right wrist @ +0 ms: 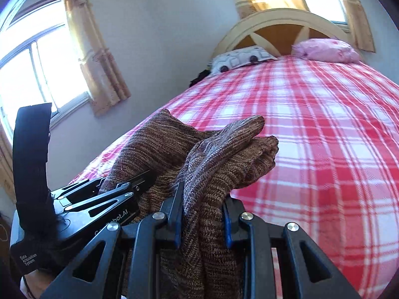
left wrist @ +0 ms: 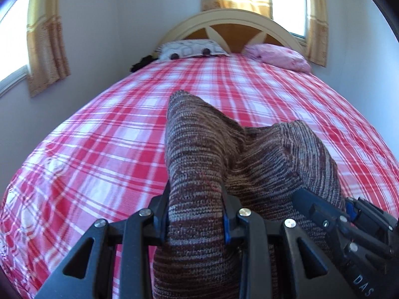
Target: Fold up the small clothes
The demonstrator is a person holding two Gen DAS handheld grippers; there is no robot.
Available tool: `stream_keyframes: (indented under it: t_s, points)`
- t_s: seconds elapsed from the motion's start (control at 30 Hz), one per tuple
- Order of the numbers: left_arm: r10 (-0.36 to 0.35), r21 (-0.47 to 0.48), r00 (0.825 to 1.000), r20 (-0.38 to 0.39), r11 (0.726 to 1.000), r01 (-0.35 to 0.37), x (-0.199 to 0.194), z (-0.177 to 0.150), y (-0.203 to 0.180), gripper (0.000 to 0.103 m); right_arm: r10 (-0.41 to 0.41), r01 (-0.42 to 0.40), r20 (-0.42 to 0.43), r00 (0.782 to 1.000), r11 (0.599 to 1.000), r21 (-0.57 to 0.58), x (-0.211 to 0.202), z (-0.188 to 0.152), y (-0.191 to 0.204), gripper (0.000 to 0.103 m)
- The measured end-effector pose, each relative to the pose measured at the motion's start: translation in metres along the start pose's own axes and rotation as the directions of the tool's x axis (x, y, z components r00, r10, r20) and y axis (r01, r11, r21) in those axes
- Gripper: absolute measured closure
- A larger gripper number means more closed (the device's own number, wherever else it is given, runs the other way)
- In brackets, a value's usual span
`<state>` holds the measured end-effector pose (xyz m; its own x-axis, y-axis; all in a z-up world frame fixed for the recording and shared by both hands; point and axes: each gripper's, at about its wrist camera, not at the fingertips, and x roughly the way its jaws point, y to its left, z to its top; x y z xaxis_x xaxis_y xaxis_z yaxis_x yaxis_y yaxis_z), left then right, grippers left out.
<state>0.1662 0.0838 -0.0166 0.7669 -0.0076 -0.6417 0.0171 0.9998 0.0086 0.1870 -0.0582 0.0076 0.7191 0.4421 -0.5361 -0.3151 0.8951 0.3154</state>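
Left tool [left wrist: 195,214] clenched on brown knit garment [left wrist: 199,149]; right tool [right wrist: 203,214] clenched on same garment [right wrist: 219,154] just beside. Garment bunched, lifted over red plaid bed [left wrist: 99,129]. Beyond: two pillows [left wrist: 192,49], arched headboard [left wrist: 224,22], curtained windows [right wrist: 49,57].

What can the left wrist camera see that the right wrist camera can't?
Only the left wrist view shows the right gripper from the side, biting the knitted garment.

Only the right wrist view shows the left gripper from the side, and the big window on the side wall.

Both show the same brown knit clamped in both grippers, the red plaid bed, the patterned pillow, the pink pillow and the headboard.
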Motion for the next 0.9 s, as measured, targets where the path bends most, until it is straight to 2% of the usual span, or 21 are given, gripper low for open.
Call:
stream_keyframes:
  t_s: [0.17, 0.33, 0.47, 0.53, 0.63, 0.7, 0.73, 0.77, 0.8, 0.9]
  points:
    - [0.060, -0.019, 0.998, 0.033, 0.998, -0.060, 0.003, 0.012, 0.027, 0.071, 0.039, -0.039, 0.019, 0.999, 0.999, -0.039, 0.026, 0.017, 0.022, 0.077]
    - [0.107, -0.007, 0.991, 0.076, 0.994, -0.107, 0.012, 0.032, 0.042, 0.071, 0.037, -0.032, 0.064, 0.997, 0.997, -0.075, 0.045, 0.030, 0.030, 0.077]
    - [0.122, 0.019, 0.985, 0.124, 0.992, -0.125, 0.027, 0.044, 0.038, 0.071, -0.036, 0.046, 0.109, 0.993, 0.995, -0.091, 0.069, 0.039, 0.022, 0.077]
    - [0.122, 0.024, 0.984, 0.132, 0.992, -0.126, 0.045, 0.047, 0.035, 0.070, -0.088, 0.094, 0.085, 0.992, 0.992, -0.079, 0.090, 0.041, 0.013, 0.077]
    - [0.116, 0.034, 0.990, 0.081, 0.992, -0.119, 0.083, 0.045, 0.031, 0.070, -0.156, 0.156, 0.010, 0.988, 0.984, -0.085, 0.122, 0.032, 0.000, 0.077]
    - [0.117, 0.049, 0.993, -0.001, 0.992, -0.117, 0.112, 0.038, 0.029, 0.070, -0.163, 0.159, -0.092, 0.982, 0.986, -0.046, 0.144, 0.026, -0.013, 0.077]
    - [0.127, 0.050, 0.991, -0.050, 0.991, -0.124, 0.126, 0.032, 0.029, 0.070, -0.153, 0.152, -0.125, 0.980, 0.988, -0.013, 0.150, 0.026, -0.020, 0.077]
    - [0.153, 0.055, 0.986, -0.070, 0.987, -0.149, 0.134, 0.027, 0.030, 0.063, -0.128, 0.132, -0.143, 0.981, 0.991, 0.018, 0.152, 0.027, -0.027, 0.077]
    - [0.158, 0.047, 0.985, -0.073, 0.987, -0.155, 0.137, 0.023, 0.033, 0.060, -0.109, 0.116, -0.151, 0.983, 0.992, 0.040, 0.153, 0.026, -0.031, 0.077]
    - [0.108, -0.006, 0.990, -0.087, 0.994, -0.109, 0.135, 0.024, 0.042, 0.056, -0.076, 0.092, -0.166, 0.983, 0.992, 0.086, 0.156, 0.025, -0.040, 0.075]
